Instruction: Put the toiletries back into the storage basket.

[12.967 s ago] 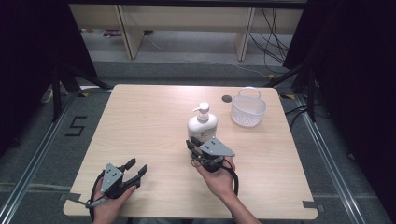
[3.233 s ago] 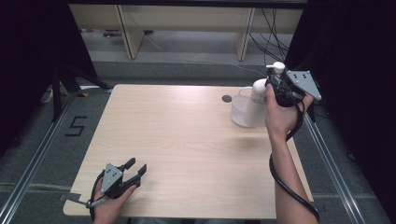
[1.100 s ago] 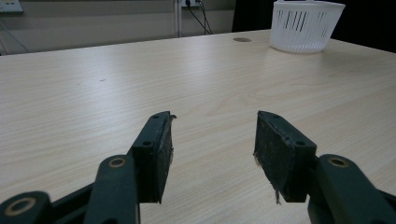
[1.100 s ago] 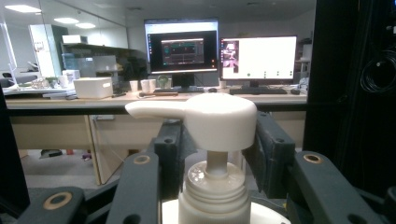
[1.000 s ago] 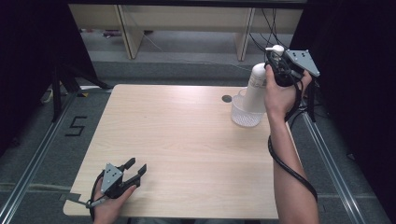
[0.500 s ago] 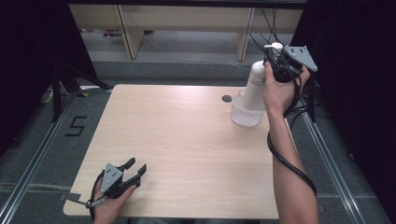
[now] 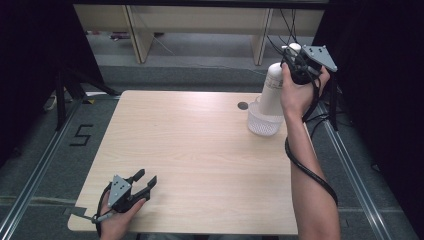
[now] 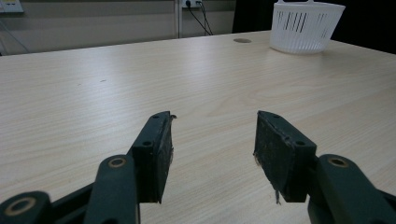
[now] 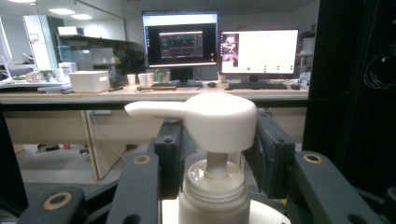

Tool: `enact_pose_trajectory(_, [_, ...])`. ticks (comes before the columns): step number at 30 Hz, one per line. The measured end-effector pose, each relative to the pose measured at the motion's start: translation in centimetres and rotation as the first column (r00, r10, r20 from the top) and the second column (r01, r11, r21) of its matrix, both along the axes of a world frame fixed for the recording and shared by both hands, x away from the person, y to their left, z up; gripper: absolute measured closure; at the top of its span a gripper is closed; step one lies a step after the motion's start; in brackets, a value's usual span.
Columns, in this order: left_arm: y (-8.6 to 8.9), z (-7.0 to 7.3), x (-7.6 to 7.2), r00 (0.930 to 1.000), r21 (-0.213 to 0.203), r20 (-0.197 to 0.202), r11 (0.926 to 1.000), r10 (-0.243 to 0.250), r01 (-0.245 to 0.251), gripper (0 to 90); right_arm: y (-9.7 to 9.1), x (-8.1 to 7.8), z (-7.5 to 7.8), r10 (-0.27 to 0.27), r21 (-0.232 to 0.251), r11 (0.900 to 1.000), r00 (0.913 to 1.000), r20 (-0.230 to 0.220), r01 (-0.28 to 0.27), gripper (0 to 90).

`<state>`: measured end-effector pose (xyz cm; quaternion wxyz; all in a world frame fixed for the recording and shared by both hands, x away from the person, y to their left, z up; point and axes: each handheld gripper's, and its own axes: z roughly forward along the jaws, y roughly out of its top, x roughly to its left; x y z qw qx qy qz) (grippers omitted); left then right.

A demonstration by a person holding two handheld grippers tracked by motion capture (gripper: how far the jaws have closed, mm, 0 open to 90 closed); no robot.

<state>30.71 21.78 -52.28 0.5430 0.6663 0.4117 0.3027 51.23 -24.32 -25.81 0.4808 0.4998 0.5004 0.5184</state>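
A white pump bottle (image 7: pixel 272 90) stands upright in the air at the table's far right, its base at the rim of a white slotted basket (image 7: pixel 260 127). My right gripper (image 7: pixel 295 62) is shut on the bottle's neck just under the pump head (image 9: pixel 219 121), with a black finger (image 9: pixel 275 149) on each side. My left gripper (image 7: pixel 145 179) rests near the front left corner of the table, open, with nothing between its fingers (image 8: pixel 154 154). The basket (image 8: pixel 306 23) stands far off in the left gripper view.
The wooden table (image 7: pixel 190 150) has a small round hole (image 7: pixel 243 105) just left of the basket. Dark frames and cables stand around the table. Behind the bottle, the right gripper view shows a desk with two lit monitors (image 9: pixel 180 39).
Since the earliest frame the right gripper has carried the bottle from mid-table to over the basket. In the last second it has barely shifted. The left gripper has stayed still.
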Motion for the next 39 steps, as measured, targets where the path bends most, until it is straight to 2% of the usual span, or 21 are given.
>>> enact_pose_trajectory(15, [0.0, 0.0, 0.0, 1.0, -0.002, 0.001, 1.0, -0.001, 0.001, 46.0, -0.4, 0.8, -0.5, -0.012, -0.004, 0.9999, 0.9996, -0.026, 0.012, 60.1])
enact_pose_trajectory(33, [0.0, 0.0, 0.0, 1.0, -0.003, 0.002, 1.0, -0.003, 0.003, 45.9, -0.5, 1.8, -2.0, -0.019, -0.003, 0.9998, 0.9973, -0.071, 0.019, 60.1])
enact_pose_trajectory(34, [0.0, 0.0, 0.0, 1.0, -0.002, 0.002, 1.0, -0.003, 0.003, 46.0, -0.4, 1.9, -2.1, -0.022, 0.013, 0.9997, 0.9968, -0.077, 0.023, 60.1])
enact_pose_trajectory(35, [0.0, 0.0, 0.0, 1.0, -0.002, 0.001, 1.0, -0.003, 0.003, 46.0, -0.4, 2.0, -2.2, -0.02, -0.001, 0.9998, 0.9971, -0.074, 0.02, 60.1])
enact_pose_trajectory(39, [0.0, 0.0, 0.0, 1.0, -0.002, 0.001, 1.0, -0.003, 0.003, 46.0, -0.4, 2.1, -2.4, -0.022, 0.0, 0.9997, 0.9964, -0.081, 0.022, 60.1])
